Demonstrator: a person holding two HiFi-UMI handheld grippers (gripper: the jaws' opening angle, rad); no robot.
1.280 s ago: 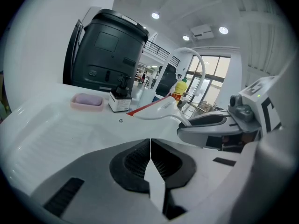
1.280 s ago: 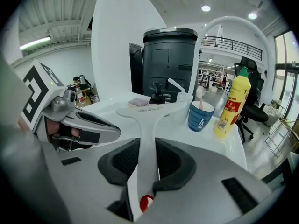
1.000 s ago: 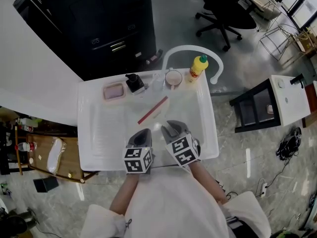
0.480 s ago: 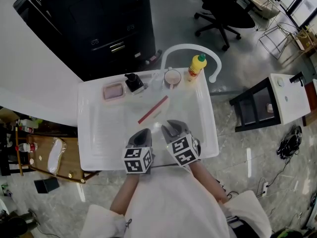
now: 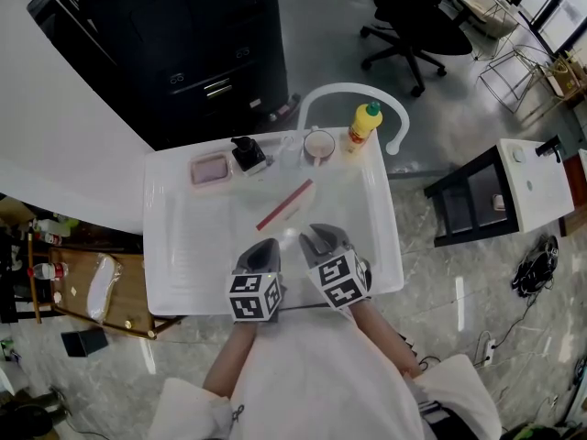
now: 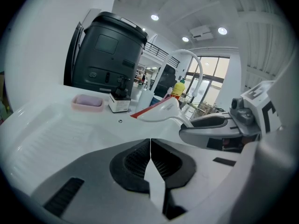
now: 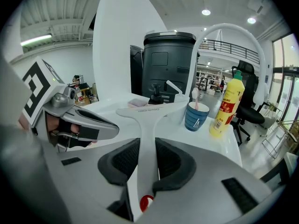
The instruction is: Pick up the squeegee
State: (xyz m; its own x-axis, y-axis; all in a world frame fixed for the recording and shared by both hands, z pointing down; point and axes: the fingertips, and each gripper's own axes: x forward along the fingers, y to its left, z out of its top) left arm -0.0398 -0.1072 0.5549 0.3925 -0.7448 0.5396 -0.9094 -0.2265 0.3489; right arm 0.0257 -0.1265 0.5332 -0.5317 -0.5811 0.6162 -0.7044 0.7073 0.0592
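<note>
The right hand-held gripper [image 7: 145, 158] pinches the squeegee [image 7: 148, 120] by its white handle, centre-low in the right gripper view, probably so the blade points out ahead. The left hand-held gripper [image 6: 150, 160] is pressed together, empty and seemingly idle. Whether the blade rests on the white worktop [image 5: 183, 246] or hangs clear is hard to tell.

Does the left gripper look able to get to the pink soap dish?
Probably yes: only bare tray lies between the left gripper and the soap dish, and the squeegee lies off to the right.
</note>
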